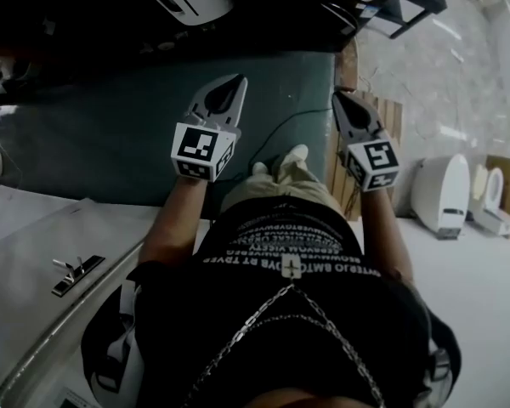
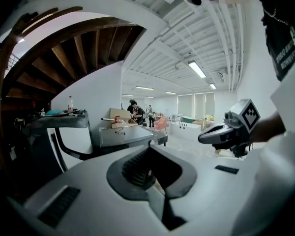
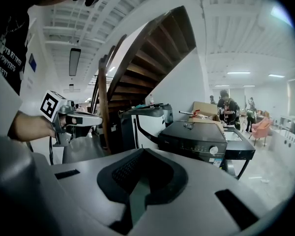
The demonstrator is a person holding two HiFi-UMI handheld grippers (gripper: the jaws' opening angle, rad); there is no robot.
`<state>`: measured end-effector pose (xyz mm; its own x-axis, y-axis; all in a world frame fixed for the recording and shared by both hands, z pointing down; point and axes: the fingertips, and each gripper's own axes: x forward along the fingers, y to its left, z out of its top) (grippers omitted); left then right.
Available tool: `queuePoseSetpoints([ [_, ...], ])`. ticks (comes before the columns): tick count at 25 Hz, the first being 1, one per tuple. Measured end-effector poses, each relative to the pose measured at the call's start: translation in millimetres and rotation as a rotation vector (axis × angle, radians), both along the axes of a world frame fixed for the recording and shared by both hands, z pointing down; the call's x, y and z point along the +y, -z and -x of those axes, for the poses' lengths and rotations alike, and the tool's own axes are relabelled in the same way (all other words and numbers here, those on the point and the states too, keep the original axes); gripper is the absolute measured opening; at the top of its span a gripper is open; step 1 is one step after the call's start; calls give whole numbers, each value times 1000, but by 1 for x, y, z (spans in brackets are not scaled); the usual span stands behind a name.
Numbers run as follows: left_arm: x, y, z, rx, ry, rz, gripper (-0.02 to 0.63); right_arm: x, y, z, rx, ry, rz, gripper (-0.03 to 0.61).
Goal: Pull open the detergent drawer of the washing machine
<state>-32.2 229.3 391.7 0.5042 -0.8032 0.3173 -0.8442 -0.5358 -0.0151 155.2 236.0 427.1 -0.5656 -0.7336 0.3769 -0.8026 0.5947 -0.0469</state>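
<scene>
Left claw [image 1: 237,81], right claw [image 1: 338,96]; one washing machine [image 3: 201,140]

washing machine [image 3: 199,137] ahead of right tool [image 1: 340,99] | staircase [image 3: 152,53] behind it | left tool [image 1: 235,83] alongside, apart

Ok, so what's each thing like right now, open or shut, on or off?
Left tool, shut, holding nothing.
Right tool, shut, holding nothing.
Washer, not touched by either tool; no drawer seen sticking out.
Ceiling lamp, on.
</scene>
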Motion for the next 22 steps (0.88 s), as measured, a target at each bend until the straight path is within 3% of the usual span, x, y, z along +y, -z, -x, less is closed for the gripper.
queuePoseSetpoints([
  [6, -12, -4, -8, 10, -7, 4, 3, -6, 0, -8, -7, -11, 18, 3],
  [22, -72, -3, 8, -1, 86, 5, 3, -74, -4, -11, -9, 46, 14, 3],
])
